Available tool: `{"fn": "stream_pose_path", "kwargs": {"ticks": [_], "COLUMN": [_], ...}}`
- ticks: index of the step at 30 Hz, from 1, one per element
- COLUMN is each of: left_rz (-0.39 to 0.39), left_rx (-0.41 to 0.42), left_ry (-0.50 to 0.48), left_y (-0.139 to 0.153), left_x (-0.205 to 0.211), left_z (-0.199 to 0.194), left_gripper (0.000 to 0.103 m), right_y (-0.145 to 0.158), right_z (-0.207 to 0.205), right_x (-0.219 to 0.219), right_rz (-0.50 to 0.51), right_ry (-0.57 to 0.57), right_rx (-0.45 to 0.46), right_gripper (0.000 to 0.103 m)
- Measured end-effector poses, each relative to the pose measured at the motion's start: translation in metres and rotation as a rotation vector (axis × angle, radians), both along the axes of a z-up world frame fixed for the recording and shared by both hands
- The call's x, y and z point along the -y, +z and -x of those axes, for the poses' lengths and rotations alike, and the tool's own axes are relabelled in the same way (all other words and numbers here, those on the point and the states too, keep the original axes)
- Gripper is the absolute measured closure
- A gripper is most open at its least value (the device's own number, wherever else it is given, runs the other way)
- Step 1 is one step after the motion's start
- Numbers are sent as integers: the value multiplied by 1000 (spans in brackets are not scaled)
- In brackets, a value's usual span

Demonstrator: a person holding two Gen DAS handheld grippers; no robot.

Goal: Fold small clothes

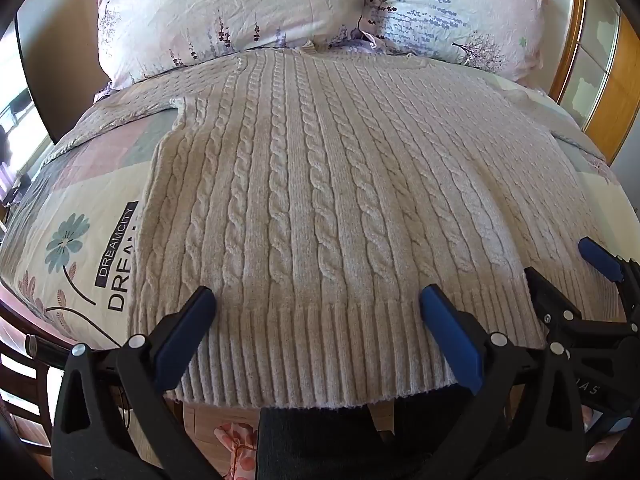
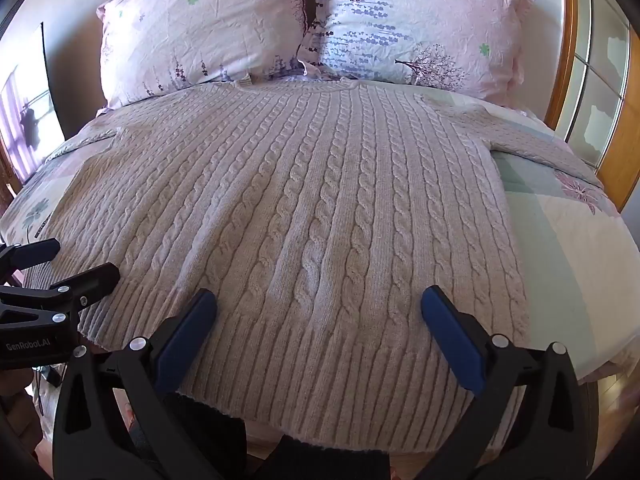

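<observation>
A beige cable-knit sweater (image 1: pixel 320 184) lies flat on the bed, its ribbed hem toward me and hanging slightly over the near edge. It also fills the right wrist view (image 2: pixel 304 208). My left gripper (image 1: pixel 318 300) is open and empty, its jaws spread over the hem's left part. My right gripper (image 2: pixel 320 300) is open and empty over the hem's right part. The right gripper also shows in the left wrist view (image 1: pixel 568 260), and the left gripper shows at the left edge of the right wrist view (image 2: pixel 80 260).
Two floral pillows (image 1: pixel 224 12) (image 1: pixel 460 16) stand at the head of the bed, touching the sweater's collar. A patterned quilt (image 1: pixel 80 240) covers the bed. A wooden-framed panel (image 2: pixel 592 80) is at the right. A sleeve (image 2: pixel 532 140) stretches right.
</observation>
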State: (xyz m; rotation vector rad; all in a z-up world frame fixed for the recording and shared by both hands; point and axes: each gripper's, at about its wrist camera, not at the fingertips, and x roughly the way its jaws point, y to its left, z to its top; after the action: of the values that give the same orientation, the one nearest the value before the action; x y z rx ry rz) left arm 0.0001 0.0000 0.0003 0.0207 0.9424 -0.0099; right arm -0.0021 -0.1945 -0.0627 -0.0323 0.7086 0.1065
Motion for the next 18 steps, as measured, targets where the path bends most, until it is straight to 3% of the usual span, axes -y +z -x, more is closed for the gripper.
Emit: {"fn": "stream_pose_path", "kwargs": {"ticks": [18], "left_rz": [-3], "left_rx": [1], "left_ry": [1], "left_y": [1], "left_x": [-2], "left_z": [-1], "left_gripper": [2], "right_y": [-1], "right_z": [-4], "right_x": [0], "right_rz": [2], "right_ry": [-1], "right_rx": [-10], "right_gripper": [1]}}
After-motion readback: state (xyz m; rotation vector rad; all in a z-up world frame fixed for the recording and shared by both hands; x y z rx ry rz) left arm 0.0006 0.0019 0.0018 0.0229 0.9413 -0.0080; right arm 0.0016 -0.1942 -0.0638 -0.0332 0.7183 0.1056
